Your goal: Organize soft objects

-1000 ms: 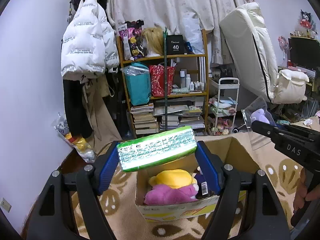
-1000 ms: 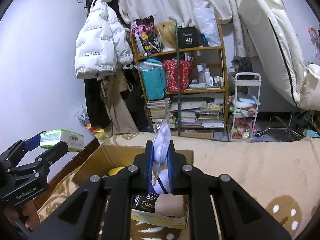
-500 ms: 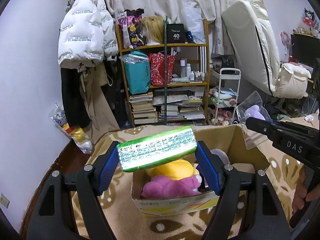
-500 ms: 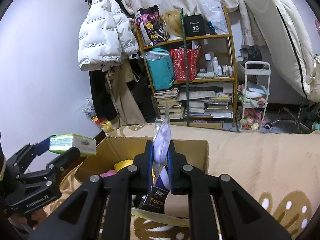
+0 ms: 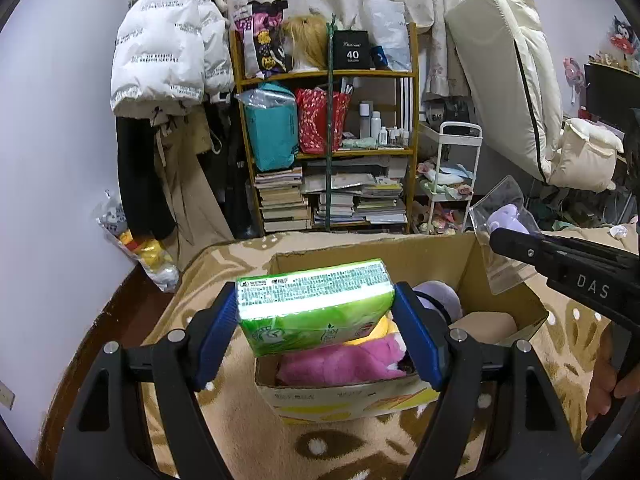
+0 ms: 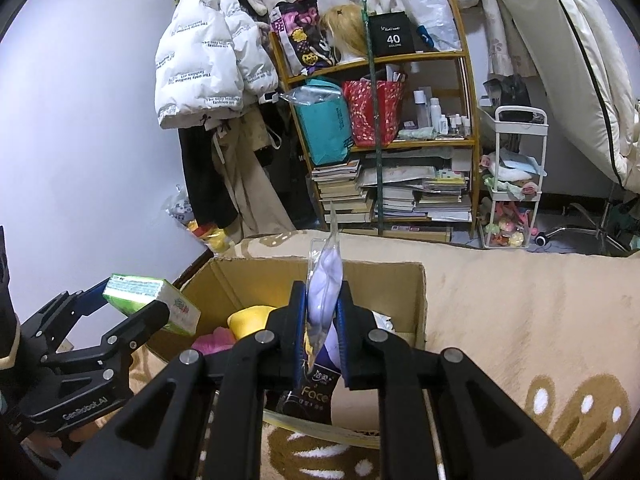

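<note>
Right tool [image 6: 323,320] clamping clear plush bag [image 6: 325,284] above cardboard box [image 6: 416,300], tissue pack [image 6: 152,300] at left

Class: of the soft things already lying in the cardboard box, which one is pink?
The pink plush at the near edge of the cardboard box, below the yellow one; the other is lavender.

The left gripper [image 5: 316,316] was a black frame of angular linked bars joined by round silver screw heads, with flat blue pads lining the inner faces of its fingers [image 5: 218,340]. Seen from the right wrist, its side bar carried small white lettering. The right gripper [image 6: 323,320] had the same black bars, silver screws and blue-lined fingers [image 6: 345,340]; from the left wrist its side read "DAS" in white. A hand [image 5: 608,376] wrapped its black handle.
</note>
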The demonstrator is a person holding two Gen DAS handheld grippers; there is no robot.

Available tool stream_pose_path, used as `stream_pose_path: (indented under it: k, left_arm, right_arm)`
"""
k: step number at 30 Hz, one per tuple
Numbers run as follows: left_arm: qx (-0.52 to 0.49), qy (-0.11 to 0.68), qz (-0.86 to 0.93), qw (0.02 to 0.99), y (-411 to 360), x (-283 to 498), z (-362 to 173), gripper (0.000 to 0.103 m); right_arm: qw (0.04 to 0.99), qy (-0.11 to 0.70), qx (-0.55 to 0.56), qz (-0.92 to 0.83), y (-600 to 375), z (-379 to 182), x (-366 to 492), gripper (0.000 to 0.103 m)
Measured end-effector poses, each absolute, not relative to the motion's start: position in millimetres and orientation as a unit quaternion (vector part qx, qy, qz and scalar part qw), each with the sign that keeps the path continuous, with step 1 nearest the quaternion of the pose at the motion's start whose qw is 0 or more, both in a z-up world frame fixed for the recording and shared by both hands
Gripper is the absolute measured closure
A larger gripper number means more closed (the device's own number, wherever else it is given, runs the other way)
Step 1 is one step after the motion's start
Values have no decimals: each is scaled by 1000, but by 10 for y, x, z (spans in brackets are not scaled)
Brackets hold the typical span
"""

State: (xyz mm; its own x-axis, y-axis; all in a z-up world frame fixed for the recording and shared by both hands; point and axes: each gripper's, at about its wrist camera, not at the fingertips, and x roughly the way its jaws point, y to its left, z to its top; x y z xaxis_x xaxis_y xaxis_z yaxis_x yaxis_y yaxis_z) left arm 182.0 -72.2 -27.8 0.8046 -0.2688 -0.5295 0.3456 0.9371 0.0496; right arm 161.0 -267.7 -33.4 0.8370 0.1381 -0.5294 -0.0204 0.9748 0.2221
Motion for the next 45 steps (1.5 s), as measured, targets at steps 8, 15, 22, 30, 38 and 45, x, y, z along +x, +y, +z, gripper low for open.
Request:
stream_pose_path:
  k: [8, 15, 22, 30, 38, 45]
  left_arm:
    - [65, 277, -170, 944, -715, 1858, -333, 27]
    - [65, 287, -178, 939, -727, 1884, -375, 27]
    - [60, 276, -178, 943, -721, 1863, -349, 15]
    - [81, 267, -165, 946, -730, 1762, -266, 15]
    - [81, 234, -154, 957, -647, 1458, 5, 5]
    - [98, 218, -132, 962, -529, 1159, 200, 5]
  right_arm:
    - [950, 290, 107, 48, -2677, -381, 1648, 87]
    - [942, 307, 121, 57, -2701, -460, 1715, 87]
    - [941, 309, 123, 57, -2690, -497, 1714, 83]
    - [945, 303, 120, 40, -2706, -421, 1591, 55]
    - [947, 293, 124, 34, -2722, -219, 1329, 19]
    - [947, 293, 132, 29, -2729, -99, 1101, 4]
